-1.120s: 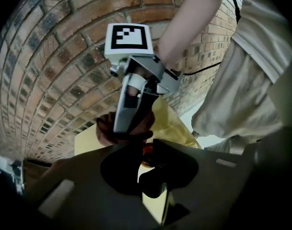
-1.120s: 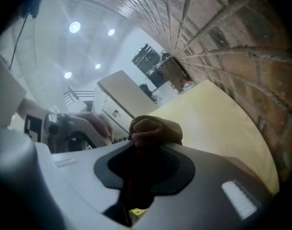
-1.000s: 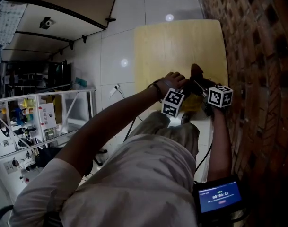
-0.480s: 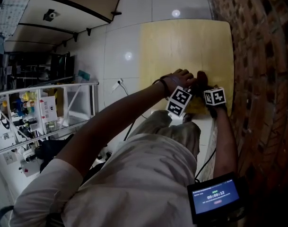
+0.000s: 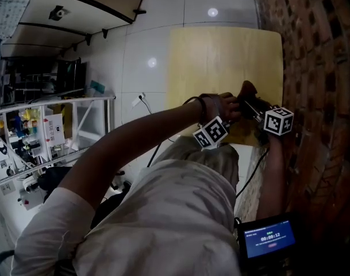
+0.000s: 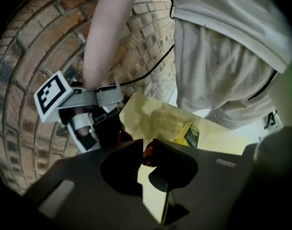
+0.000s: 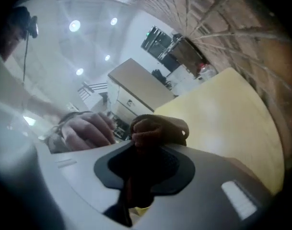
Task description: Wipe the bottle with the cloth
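My left gripper (image 6: 146, 152) points steeply down and is shut on a small reddish-orange part that looks like the cap of the yellow bottle (image 6: 187, 133). The bottle's dark label shows just beyond the jaws. A brown cloth (image 7: 157, 127) is bunched in my right gripper (image 7: 143, 145), which is shut on it. In the head view the cloth (image 5: 247, 90) sticks up over the near right part of the wooden table (image 5: 220, 56). It sits between the left marker cube (image 5: 211, 133) and the right marker cube (image 5: 279, 121). The person's left hand hides the bottle there.
A brick wall (image 5: 318, 68) runs close along the table's right edge. White floor tiles (image 5: 146, 68) and a cluttered shelf unit (image 5: 42, 137) lie to the left. A small lit screen (image 5: 269, 234) hangs by the person's right hip, with a cable (image 6: 146, 71) trailing from it.
The left gripper has rolled about its own axis, swinging its marker cube down and left. The right gripper with the cloth went left toward the bottle, then back out to the right.
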Action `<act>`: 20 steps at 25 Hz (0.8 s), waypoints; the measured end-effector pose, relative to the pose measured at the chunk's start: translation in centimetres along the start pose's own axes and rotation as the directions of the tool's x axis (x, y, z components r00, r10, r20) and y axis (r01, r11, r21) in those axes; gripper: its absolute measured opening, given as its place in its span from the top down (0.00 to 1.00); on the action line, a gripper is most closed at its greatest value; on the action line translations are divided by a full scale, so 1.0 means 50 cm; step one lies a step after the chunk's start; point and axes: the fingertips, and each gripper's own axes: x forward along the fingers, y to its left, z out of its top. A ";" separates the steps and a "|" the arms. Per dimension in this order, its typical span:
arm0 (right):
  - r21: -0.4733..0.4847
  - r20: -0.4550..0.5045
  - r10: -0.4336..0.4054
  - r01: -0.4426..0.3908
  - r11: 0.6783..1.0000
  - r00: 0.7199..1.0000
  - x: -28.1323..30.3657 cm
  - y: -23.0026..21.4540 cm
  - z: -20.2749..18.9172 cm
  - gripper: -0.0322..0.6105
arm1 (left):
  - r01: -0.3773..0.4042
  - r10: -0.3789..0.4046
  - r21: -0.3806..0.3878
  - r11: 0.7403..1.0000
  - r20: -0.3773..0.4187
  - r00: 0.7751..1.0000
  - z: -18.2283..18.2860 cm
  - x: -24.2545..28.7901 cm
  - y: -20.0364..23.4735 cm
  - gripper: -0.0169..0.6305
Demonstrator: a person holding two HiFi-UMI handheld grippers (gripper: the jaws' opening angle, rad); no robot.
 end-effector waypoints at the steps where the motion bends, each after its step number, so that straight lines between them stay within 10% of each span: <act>1: -0.007 -0.039 0.055 -0.055 0.998 0.998 0.011 0.023 0.001 0.81 | -0.003 0.003 0.020 1.000 0.007 1.000 0.003 0.000 -0.001 0.85; 5: -0.008 -0.218 0.115 -0.120 0.993 0.969 0.076 0.027 -0.053 0.81 | -0.016 0.015 0.052 0.998 0.030 0.999 0.004 -0.003 -0.006 0.85; 9: 0.097 -0.202 0.082 -0.064 0.993 0.976 0.118 -0.035 -0.091 0.82 | -0.011 0.009 0.038 0.999 0.048 0.999 -0.011 -0.007 -0.003 0.85; 20: 0.042 -0.277 -0.285 0.308 0.950 0.918 0.106 -0.172 -0.178 0.82 | 0.003 -0.010 0.116 0.993 0.060 0.998 -0.003 -0.017 0.001 0.86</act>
